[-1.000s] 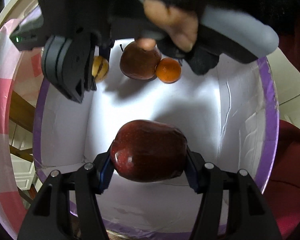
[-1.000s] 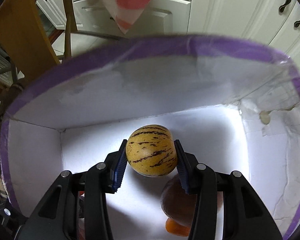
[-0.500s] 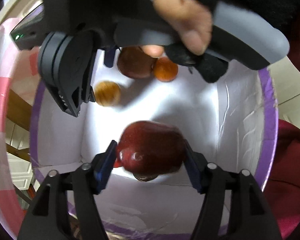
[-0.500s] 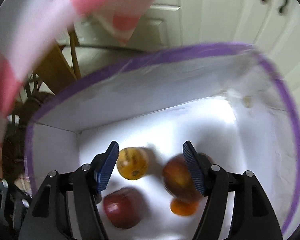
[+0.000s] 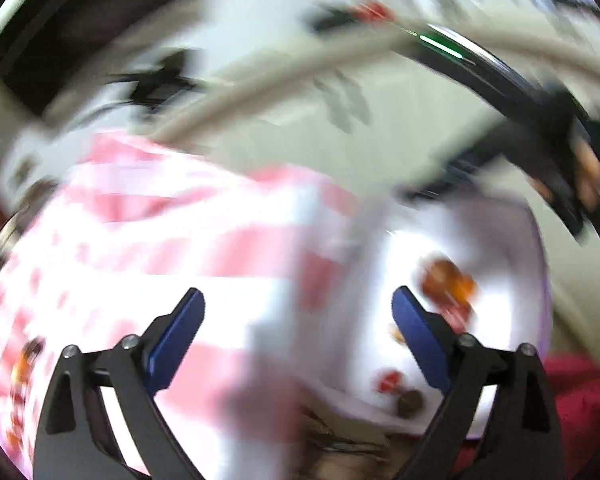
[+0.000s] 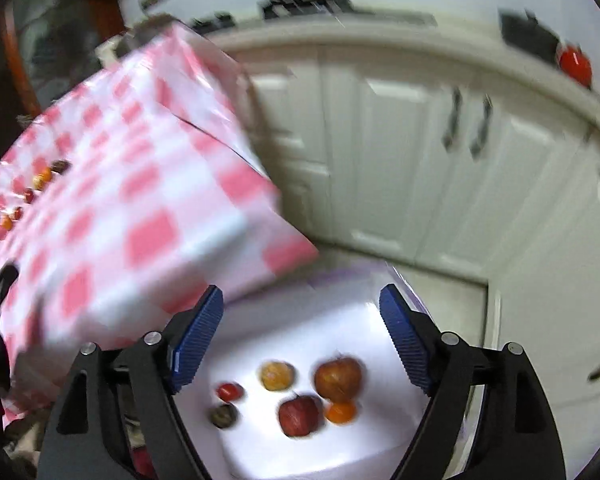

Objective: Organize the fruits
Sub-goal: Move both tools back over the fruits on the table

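White box (image 6: 380, 446) floor, blurred fruits (image 6: 298, 415) seemingly below right gripper (image 6: 301, 330), both grippers spread, empty.

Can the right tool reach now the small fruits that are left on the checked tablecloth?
Probably yes. The right tool is open and empty, and the small fruits lie uncovered in a row on the checked tablecloth, nothing standing between.

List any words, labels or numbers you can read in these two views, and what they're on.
None can be read.
The box, the fruit in it and the checked tablecloth show no print.
Dark things on the counter in the right wrist view are too blurred to tell.
The left wrist view is motion-blurred throughout.
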Tool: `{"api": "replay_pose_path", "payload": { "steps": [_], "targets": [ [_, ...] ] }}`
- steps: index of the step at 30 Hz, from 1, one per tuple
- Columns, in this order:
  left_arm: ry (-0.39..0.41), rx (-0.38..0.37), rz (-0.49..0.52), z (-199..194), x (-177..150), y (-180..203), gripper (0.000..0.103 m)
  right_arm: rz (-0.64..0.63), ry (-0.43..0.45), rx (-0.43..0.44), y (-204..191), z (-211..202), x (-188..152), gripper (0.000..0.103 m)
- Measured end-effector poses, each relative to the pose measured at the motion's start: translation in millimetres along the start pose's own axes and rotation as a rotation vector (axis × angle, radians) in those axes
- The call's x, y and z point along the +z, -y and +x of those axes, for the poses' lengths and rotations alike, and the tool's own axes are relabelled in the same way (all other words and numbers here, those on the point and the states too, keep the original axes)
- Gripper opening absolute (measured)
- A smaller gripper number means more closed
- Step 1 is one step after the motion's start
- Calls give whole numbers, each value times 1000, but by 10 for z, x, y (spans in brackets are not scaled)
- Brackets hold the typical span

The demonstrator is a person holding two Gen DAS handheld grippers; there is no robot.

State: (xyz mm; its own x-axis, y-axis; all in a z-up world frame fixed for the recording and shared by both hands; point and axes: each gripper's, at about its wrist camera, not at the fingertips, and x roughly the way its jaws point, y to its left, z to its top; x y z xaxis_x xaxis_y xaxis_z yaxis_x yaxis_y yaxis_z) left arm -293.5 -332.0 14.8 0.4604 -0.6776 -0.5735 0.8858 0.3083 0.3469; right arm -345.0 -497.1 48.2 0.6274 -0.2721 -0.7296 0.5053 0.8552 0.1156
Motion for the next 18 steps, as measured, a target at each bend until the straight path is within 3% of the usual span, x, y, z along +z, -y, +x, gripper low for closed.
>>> {"api": "replay_pose_path", "payload": {
  "steps": [3, 5, 11, 18],
  "targets": [
    [43, 150, -164, -363, -93, -752, 101, -85, 79, 90, -522, -179, 168, 88],
    [30, 254, -266, -535, -256, -1252, 101, -155, 100, 147, -945, -182, 244, 88],
    [-53, 415, -546, -934, -1005, -2427, 101, -319, 63, 273, -2155, 49, 330, 88],
    [-128, 565, -711, -1282, -1694, -3018, 101, -417, -47, 346, -3311, 684, 205, 88]
  ]
}}
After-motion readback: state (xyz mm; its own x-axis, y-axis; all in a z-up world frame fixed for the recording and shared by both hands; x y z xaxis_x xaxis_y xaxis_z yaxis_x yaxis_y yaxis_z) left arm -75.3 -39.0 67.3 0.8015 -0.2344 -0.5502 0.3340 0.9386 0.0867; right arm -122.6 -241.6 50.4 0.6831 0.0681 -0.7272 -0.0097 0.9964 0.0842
